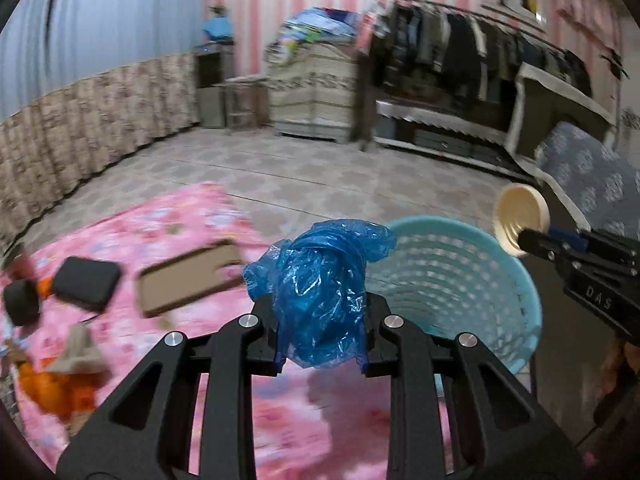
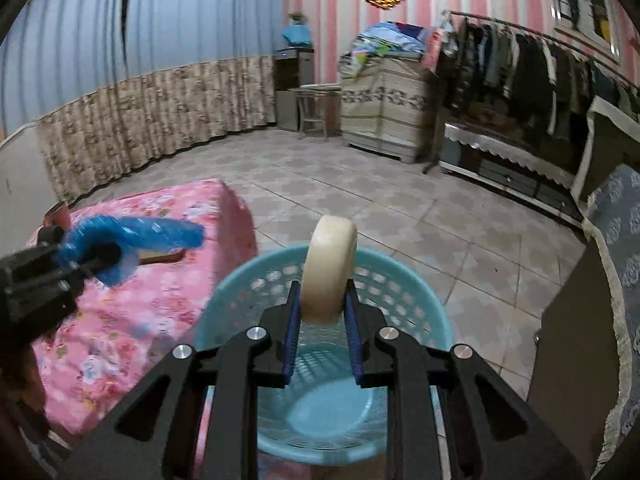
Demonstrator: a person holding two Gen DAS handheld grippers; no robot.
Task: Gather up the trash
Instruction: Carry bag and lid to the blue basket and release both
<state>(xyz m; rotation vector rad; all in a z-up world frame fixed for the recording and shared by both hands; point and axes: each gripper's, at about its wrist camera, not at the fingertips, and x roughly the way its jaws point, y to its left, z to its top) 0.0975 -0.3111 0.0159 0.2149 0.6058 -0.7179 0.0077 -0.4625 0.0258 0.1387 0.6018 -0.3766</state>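
- Crumpled blue plastic bag [image 1: 320, 292] sits clamped between the pads of the left gripper [image 1: 320, 320]; jaws drawn in close on it, plastic bulging out above and below the fingers
- In the right wrist view the same bag [image 2: 132, 236] trails out sideways from the left gripper [image 2: 86, 260], held over the pink floral cloth [image 2: 152, 300]
- Cream round lid [image 2: 330, 268], ridged on the inside, stands on edge between the blue pads of the right gripper [image 2: 323, 316]; jaws narrow, pressed on both faces of it
- In the left wrist view the lid [image 1: 520, 220] shows its hollow side, gripped at its lower edge by the right gripper [image 1: 528, 240]
- Light blue perforated basket [image 2: 256, 280] stands on the floor just beside the cloth-covered surface; the lid is held directly above its open mouth, the bag near its left rim [image 1: 532, 296]
- Basket interior appears bare as far as the view shows
- On the pink cloth [image 1: 192, 216], left of the bag: brown flat case [image 1: 188, 280], black pouch [image 1: 86, 282], a small dark round item [image 1: 22, 302], orange objects [image 1: 52, 392] with a beige scrap on top; all blurred
- Tiled floor [image 2: 360, 192] beyond; clothes rack [image 2: 540, 60] and patterned curtain [image 2: 140, 120] along the walls
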